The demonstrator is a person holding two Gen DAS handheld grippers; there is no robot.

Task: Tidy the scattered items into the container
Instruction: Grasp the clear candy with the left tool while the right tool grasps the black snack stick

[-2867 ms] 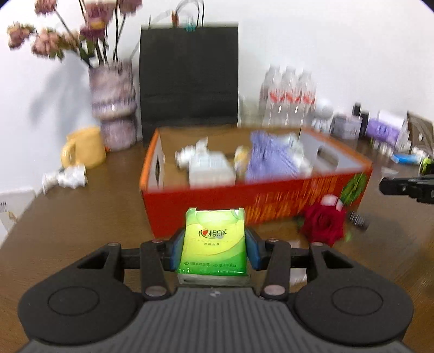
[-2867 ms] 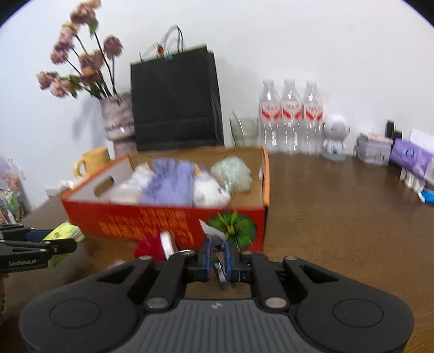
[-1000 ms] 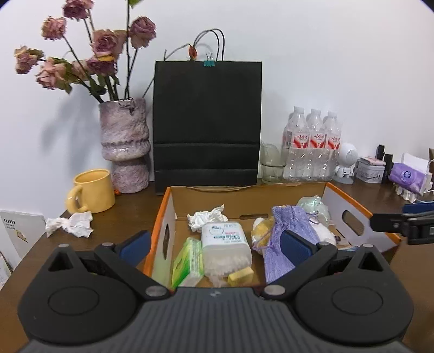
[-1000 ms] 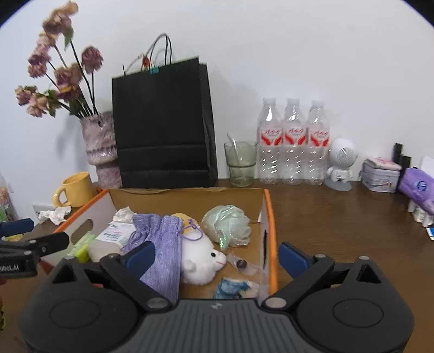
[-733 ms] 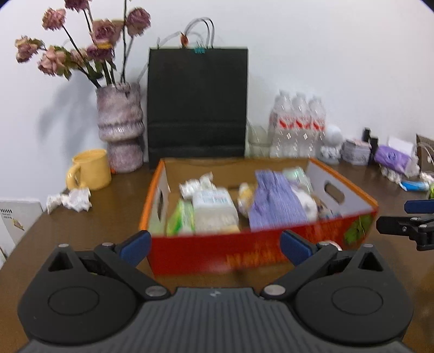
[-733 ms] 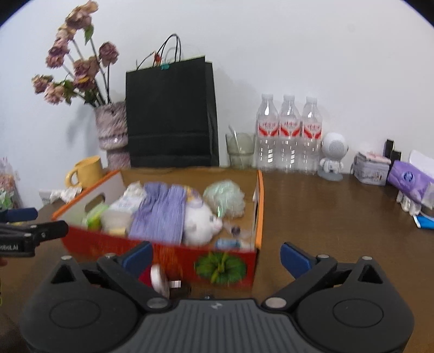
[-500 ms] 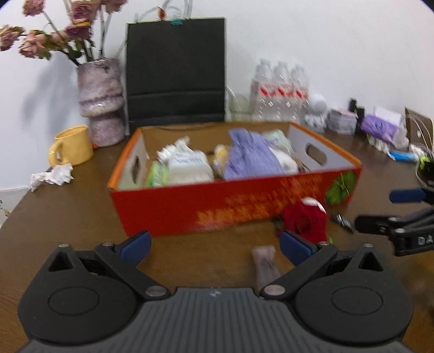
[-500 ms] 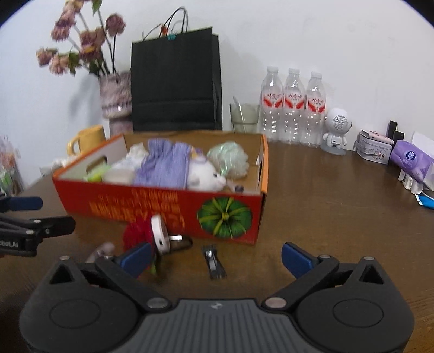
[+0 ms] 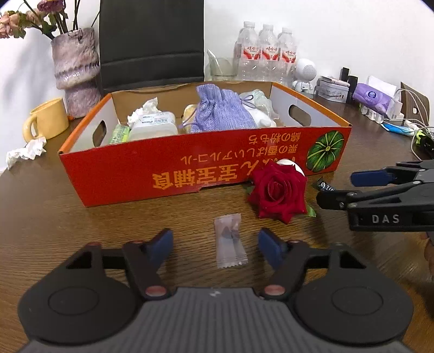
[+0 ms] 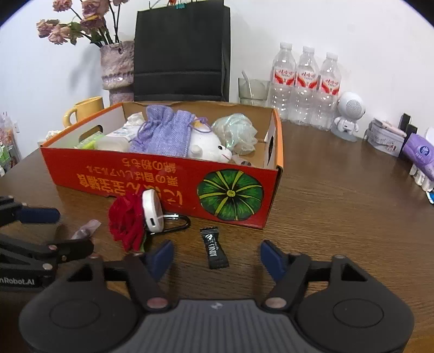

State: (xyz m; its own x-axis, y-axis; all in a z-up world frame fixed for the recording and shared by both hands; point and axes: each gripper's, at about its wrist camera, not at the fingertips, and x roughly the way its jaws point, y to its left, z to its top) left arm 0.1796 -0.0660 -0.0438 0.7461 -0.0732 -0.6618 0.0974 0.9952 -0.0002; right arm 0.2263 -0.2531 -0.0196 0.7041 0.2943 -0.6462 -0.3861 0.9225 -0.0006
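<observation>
Place: a lived-in home or small office room, seen at a table pushed against a plain white wall.
Surface: dark brown wood-grain table [image 10: 339,211].
Decor: mottled purple ceramic vase [image 9: 74,70] holding dried pink roses [image 10: 70,24]; yellow ceramic mug [image 9: 47,122].
Supplies: three clear plastic water bottles with red labels [image 10: 306,81]; black paper shopping bag [image 10: 181,51].
Clutter: small white robot-shaped figurine [image 10: 348,115]; purple tissue pack [image 9: 375,97]; white charging cables [image 9: 415,108].

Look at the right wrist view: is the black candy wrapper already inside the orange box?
No, the black candy wrapper lies on the table in front of the orange box, between the open right gripper's fingers.
</observation>
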